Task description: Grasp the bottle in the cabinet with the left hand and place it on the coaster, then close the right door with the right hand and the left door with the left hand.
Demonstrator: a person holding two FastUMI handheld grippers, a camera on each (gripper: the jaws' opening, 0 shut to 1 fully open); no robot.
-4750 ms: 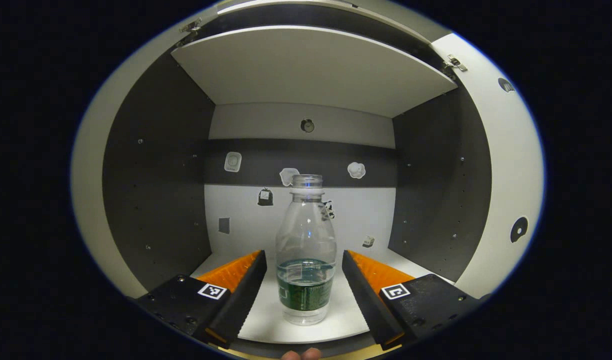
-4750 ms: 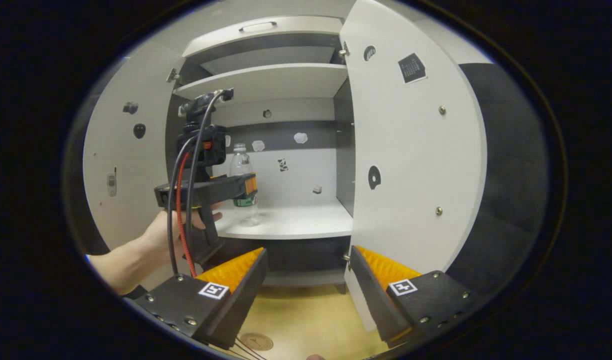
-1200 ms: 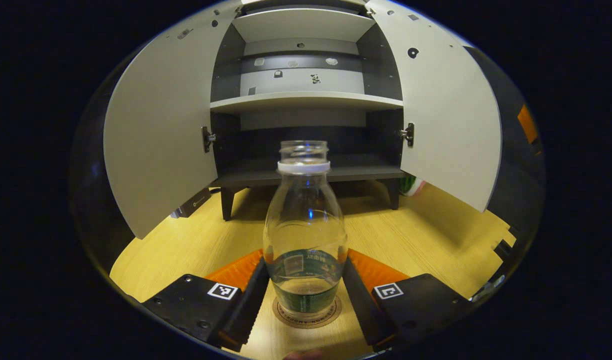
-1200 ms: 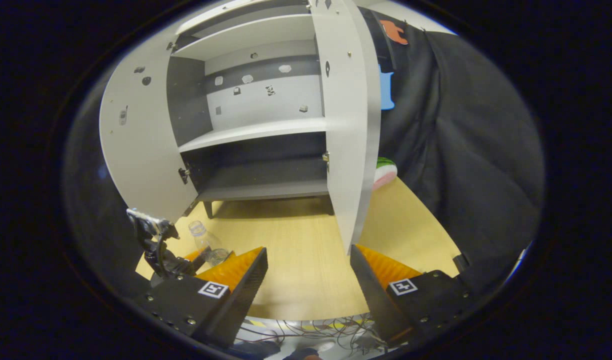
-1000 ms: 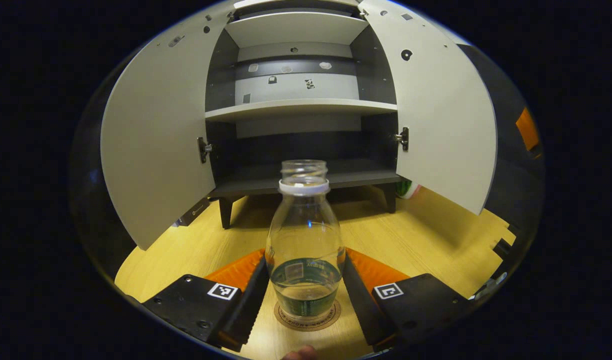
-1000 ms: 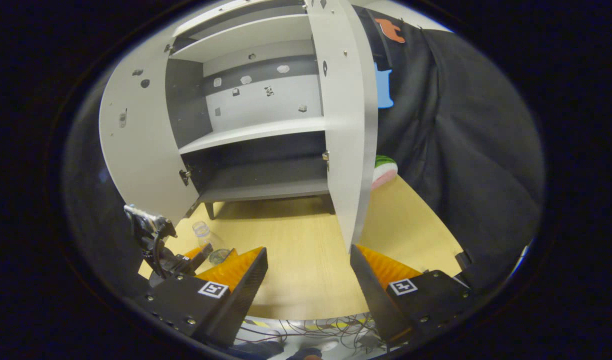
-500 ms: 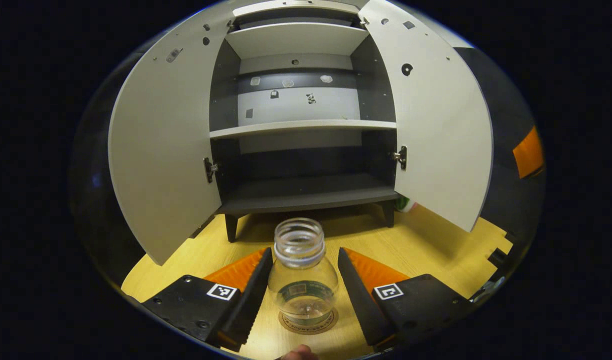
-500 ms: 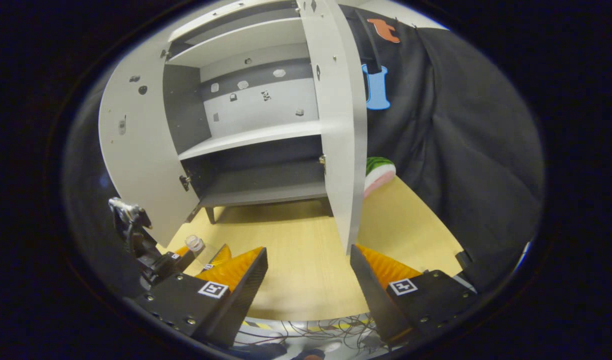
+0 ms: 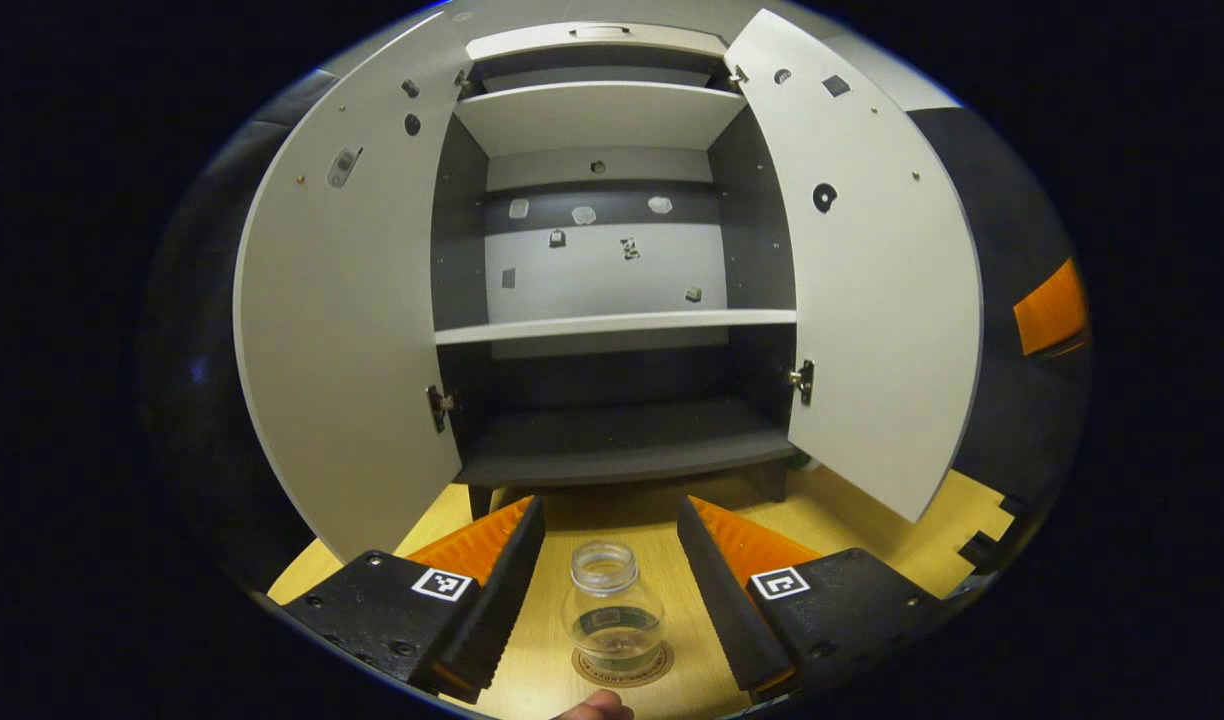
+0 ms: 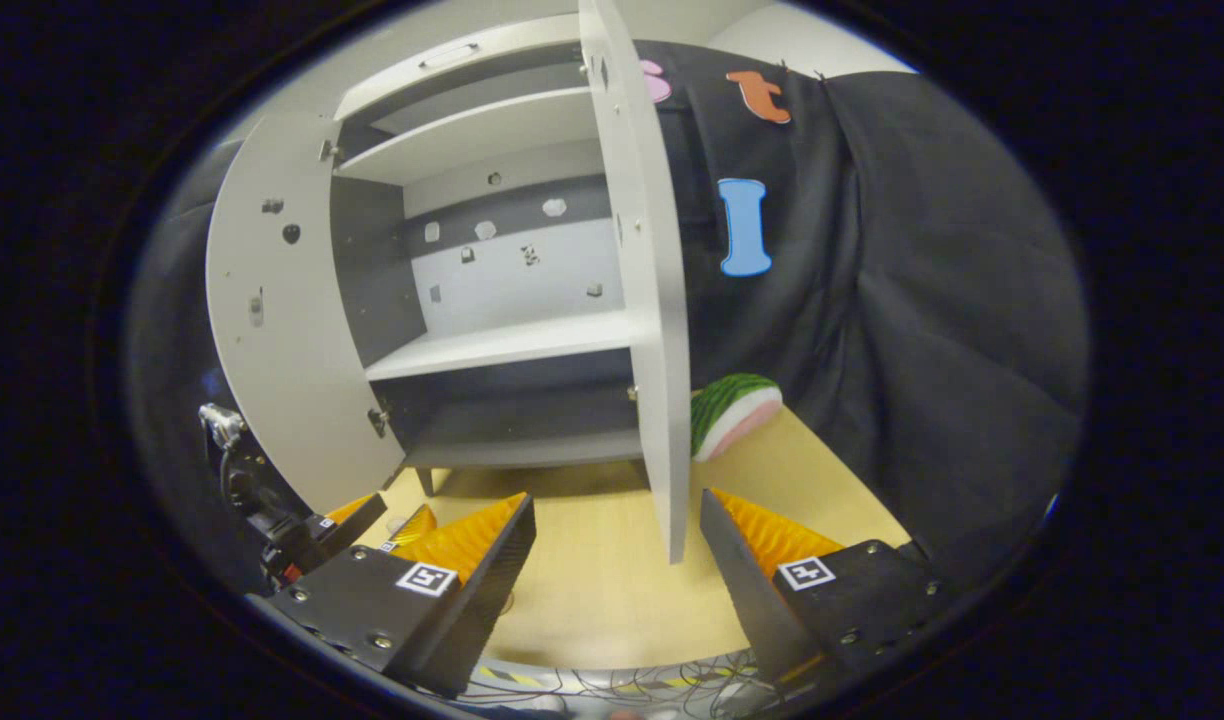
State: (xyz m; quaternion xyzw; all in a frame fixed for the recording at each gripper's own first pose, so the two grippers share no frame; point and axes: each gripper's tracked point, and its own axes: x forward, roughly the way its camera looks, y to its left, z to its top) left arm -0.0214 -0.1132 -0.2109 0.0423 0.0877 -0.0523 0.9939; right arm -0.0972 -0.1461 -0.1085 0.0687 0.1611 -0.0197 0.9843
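The bottle [image 9: 614, 616] is standing upright on the coaster [image 9: 622, 668] on the worktop [image 9: 852, 510], before the cabinet [image 9: 612, 330]. The left gripper [image 9: 610, 590] is being held open above it, fingers apart from it. The right gripper [image 10: 617, 570] is being held open near the right door [image 10: 652, 330]. Both doors are standing open.

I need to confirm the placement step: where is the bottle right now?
In the left gripper view, the bottle stands upright on the round coaster on the wooden floor, in front of the open cabinet, low between the left tongs.
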